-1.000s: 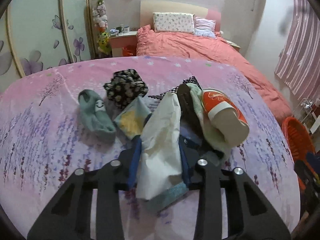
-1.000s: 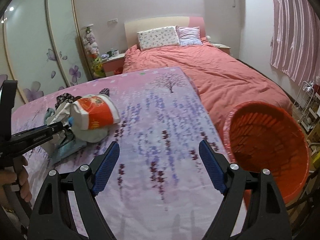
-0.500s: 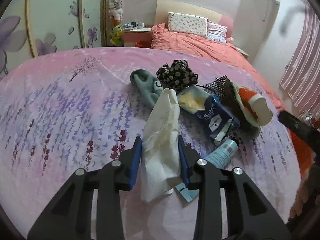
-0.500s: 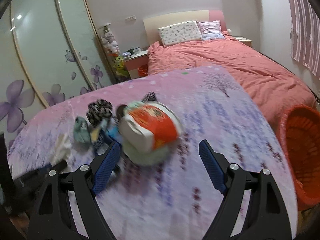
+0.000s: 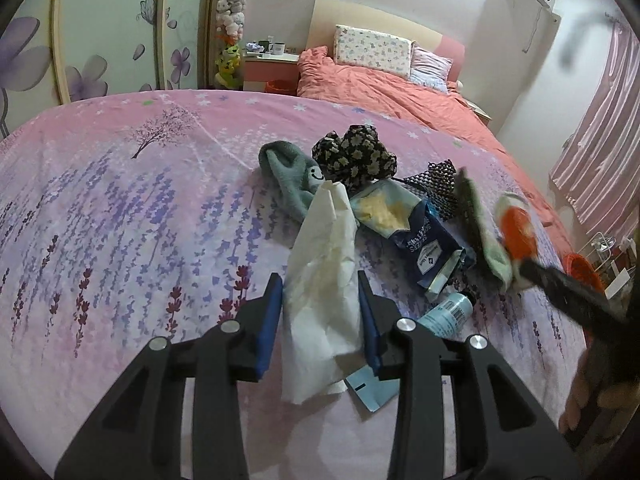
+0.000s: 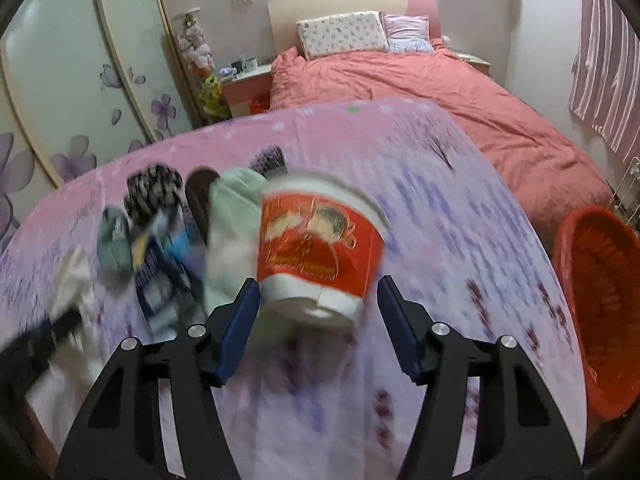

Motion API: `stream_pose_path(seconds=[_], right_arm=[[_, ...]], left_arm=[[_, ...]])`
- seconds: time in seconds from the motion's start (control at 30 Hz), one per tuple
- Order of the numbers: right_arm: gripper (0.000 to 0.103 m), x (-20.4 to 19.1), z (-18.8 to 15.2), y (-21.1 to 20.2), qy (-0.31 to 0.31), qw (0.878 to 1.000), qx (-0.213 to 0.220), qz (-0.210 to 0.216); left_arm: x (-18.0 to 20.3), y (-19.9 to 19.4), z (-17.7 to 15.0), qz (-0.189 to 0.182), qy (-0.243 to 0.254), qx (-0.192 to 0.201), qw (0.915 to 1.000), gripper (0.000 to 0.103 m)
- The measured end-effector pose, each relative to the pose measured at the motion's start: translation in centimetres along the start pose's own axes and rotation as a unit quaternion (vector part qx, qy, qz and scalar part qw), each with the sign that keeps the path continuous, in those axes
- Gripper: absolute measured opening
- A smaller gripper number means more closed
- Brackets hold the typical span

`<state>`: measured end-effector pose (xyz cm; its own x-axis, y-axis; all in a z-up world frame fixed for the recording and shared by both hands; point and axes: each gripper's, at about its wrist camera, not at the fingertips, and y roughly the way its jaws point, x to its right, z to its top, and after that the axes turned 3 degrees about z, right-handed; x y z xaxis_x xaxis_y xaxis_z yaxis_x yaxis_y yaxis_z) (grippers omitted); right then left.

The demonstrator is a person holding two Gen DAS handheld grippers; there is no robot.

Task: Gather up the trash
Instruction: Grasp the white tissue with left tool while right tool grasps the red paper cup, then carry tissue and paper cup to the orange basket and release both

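Closing my right tongs [image 6: 316,300] around the tipped noodle cup [image 6: 320,248], pads not yet pressing, I risk crushing it or snagging the green sock [image 6: 232,236], while my left tongs [image 5: 320,316] grip the crumpled tissue [image 5: 324,280].

Home bedroom: bed [image 5: 384,88], pillows [image 6: 342,34], floral wardrobe doors [image 5: 100,32], nightstand [image 5: 270,66].
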<state>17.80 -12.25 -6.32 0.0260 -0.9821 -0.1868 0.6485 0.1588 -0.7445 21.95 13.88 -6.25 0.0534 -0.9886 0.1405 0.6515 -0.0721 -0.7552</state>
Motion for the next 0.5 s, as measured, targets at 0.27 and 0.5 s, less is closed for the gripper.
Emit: stream_pose_path(seconds=[0.27,0.5], right_arm=[[0.078,1.8,0.7,-0.1,0.048,0.997,0.005,0.054],[0.07,1.9,1.5,2.9,0.051,0.997,-0.023,0.05]], left_arm=[[-0.2,0.2,0.2,-0.002,-0.002,-0.002,1.0,0.037],[-0.1,0.6,0.4,-0.011,-0.005,-0.009,0.9999,0.042]])
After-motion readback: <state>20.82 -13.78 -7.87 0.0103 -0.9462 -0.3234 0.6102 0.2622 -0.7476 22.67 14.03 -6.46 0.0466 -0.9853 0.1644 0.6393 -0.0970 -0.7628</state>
